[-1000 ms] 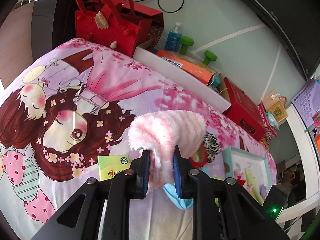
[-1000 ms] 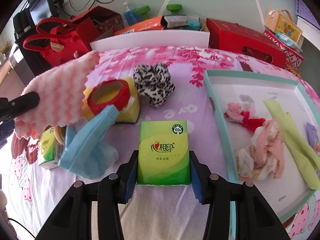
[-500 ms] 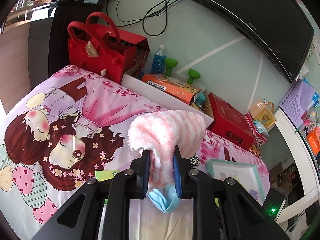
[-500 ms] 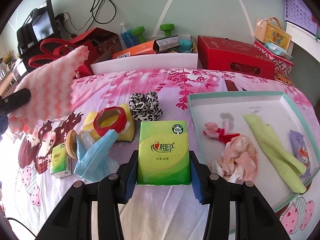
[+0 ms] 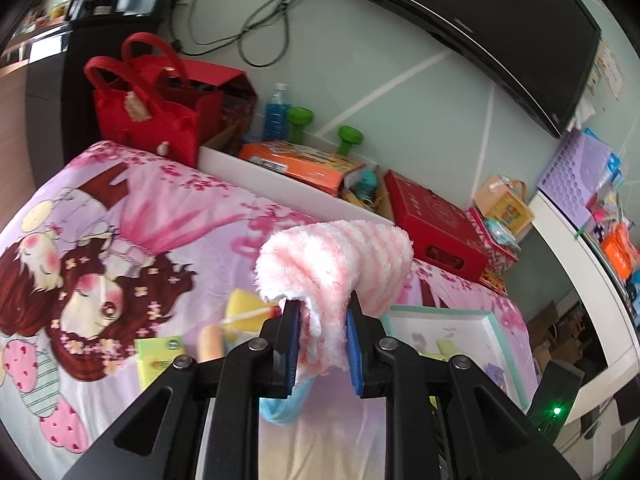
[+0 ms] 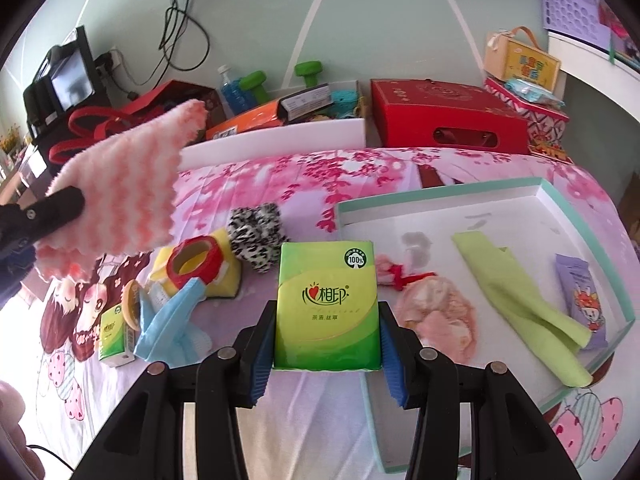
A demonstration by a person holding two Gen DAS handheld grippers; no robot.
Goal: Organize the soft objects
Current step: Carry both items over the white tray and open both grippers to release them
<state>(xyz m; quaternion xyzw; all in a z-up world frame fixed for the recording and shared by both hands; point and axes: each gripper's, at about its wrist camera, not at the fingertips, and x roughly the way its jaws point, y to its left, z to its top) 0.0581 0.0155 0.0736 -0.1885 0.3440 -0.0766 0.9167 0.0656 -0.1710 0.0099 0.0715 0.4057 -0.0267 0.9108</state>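
The left gripper pinches a fluffy pink-striped cloth aloft over the bedspread. The right gripper, angled downward, clamps a glossy rectangular tissue pack beside the tray's near-left corner.

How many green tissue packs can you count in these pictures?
2. A large tissue pack is gripped between the right gripper fingers; a small tissue pack stands on the bedspread at left. Others may be hidden.
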